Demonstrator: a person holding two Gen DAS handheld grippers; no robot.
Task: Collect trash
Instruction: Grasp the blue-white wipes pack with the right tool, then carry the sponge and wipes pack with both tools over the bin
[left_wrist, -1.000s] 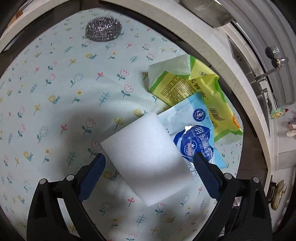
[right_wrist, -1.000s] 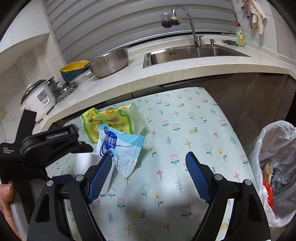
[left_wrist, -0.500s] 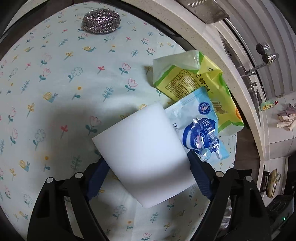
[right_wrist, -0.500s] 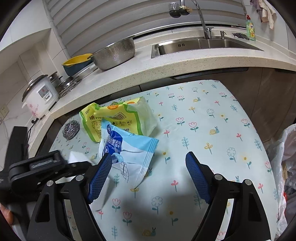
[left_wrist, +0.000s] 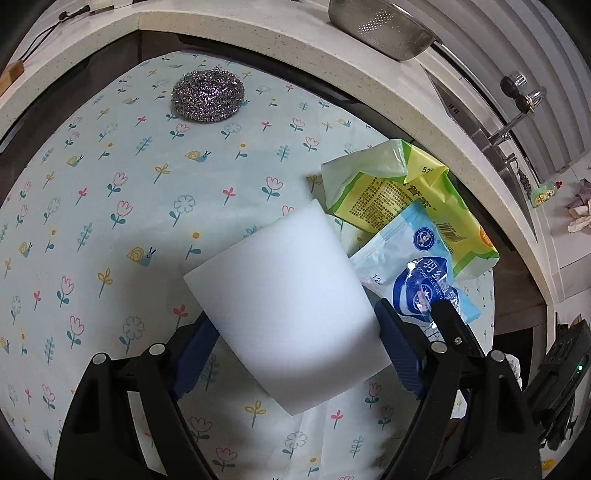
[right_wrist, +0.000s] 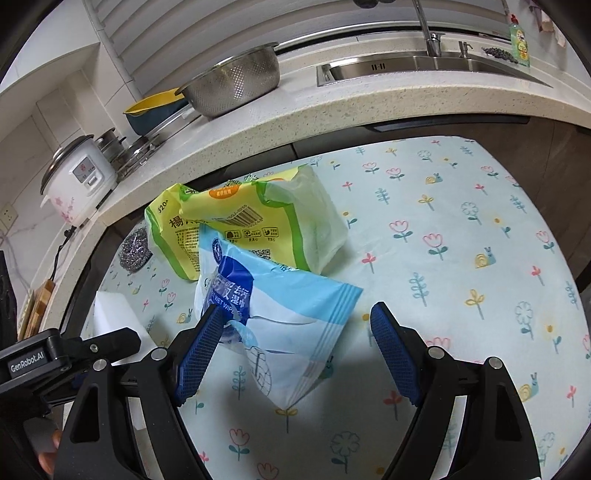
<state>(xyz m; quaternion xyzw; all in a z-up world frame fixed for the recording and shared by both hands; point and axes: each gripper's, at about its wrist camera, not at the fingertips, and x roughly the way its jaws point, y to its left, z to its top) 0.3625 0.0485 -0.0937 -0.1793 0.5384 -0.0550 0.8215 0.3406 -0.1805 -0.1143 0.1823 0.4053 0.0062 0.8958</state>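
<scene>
My left gripper (left_wrist: 295, 343) is shut on a white foam block (left_wrist: 284, 302), its blue pads pressed on both sides. The block also shows at the left in the right wrist view (right_wrist: 114, 314). A blue and white wet-wipe packet (right_wrist: 288, 317) lies on the flowered tablecloth (right_wrist: 461, 240), overlapping a yellow-green snack bag (right_wrist: 251, 221). My right gripper (right_wrist: 295, 343) is open, its jaws either side of the packet's near end. Both wrappers show in the left wrist view, packet (left_wrist: 413, 266) and bag (left_wrist: 399, 192), right of the block.
A steel scouring ball (left_wrist: 208, 96) sits at the far end of the table, also seen in the right wrist view (right_wrist: 135, 249). Beyond runs a stone counter (right_wrist: 332, 107) with a metal colander (right_wrist: 236, 83), rice cooker (right_wrist: 77, 177) and sink (right_wrist: 424, 64).
My left gripper has closed on the white block and holds it. My right gripper has moved forward and down, so its open jaws now straddle the blue packet.
</scene>
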